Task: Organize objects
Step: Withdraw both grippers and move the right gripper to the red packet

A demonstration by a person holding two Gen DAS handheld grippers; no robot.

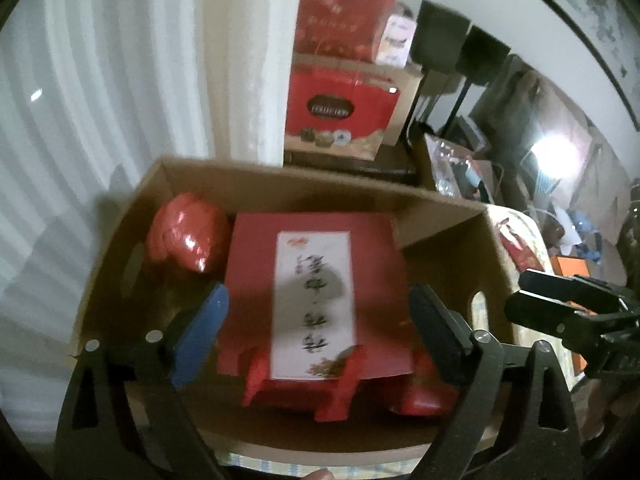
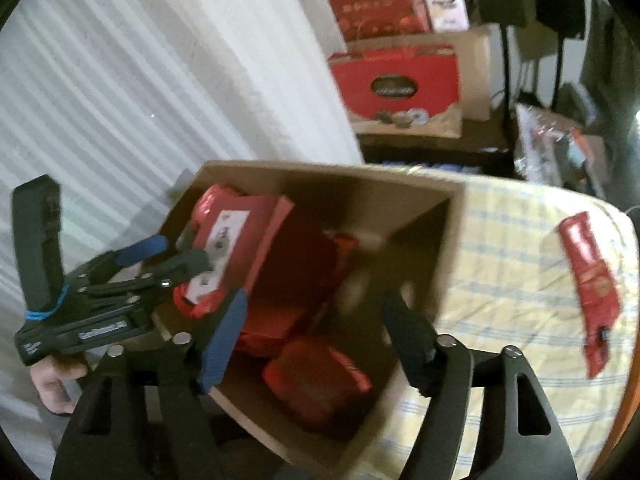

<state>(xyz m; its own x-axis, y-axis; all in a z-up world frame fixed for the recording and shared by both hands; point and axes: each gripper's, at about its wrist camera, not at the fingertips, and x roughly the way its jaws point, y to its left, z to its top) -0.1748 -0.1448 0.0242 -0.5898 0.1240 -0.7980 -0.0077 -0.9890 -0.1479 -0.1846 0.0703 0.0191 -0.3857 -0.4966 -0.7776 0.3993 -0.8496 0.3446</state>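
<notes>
Your left gripper (image 1: 320, 328) hangs released, jaws wide, over the cardboard box (image 1: 280, 184), nothing pressed between its fingers. Under it lies a flat red box (image 1: 248, 280) with a white label of brush characters, too blurred to read. A glossy red pouch (image 1: 188, 236) sits at its ten o'clock. Your right gripper (image 2: 316, 336) is released too. On the checked cloth (image 2: 504, 240), at three o'clock of the cardboard box, lies a red packet (image 2: 592, 280). A gift box (image 1: 336, 108) behind reads "COLLECTION".

place: home | cues: curtain (image 1: 120, 80); checked tablecloth (image 2: 512, 248); framed picture (image 1: 592, 20)
</notes>
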